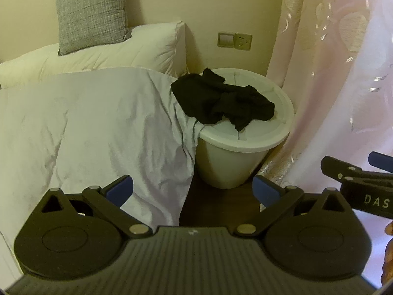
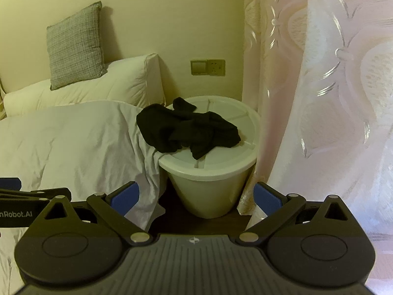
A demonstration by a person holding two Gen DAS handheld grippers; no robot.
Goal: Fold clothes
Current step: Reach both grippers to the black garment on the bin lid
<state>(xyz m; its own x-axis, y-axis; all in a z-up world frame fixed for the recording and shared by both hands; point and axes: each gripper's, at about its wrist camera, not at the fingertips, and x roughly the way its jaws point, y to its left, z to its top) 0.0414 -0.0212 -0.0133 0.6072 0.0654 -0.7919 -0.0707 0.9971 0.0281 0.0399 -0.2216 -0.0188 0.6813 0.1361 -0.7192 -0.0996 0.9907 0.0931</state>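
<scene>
A crumpled black garment [image 1: 221,99] lies on the lid of a white round bin [image 1: 245,132], partly over the edge of the white duvet [image 1: 86,127]. It also shows in the right wrist view [image 2: 186,129] on the same bin [image 2: 211,172]. My left gripper [image 1: 192,189] is open and empty, well short of the bin. My right gripper [image 2: 196,196] is open and empty, also short of the bin. The right gripper shows at the right edge of the left wrist view [image 1: 363,172].
The bed has white pillows [image 1: 110,49] and a grey cushion [image 1: 92,12] at the wall. A pink curtain [image 1: 331,73] hangs right of the bin. A dark nightstand top [image 1: 221,204] bears the bin. A wall socket [image 1: 234,40] is behind.
</scene>
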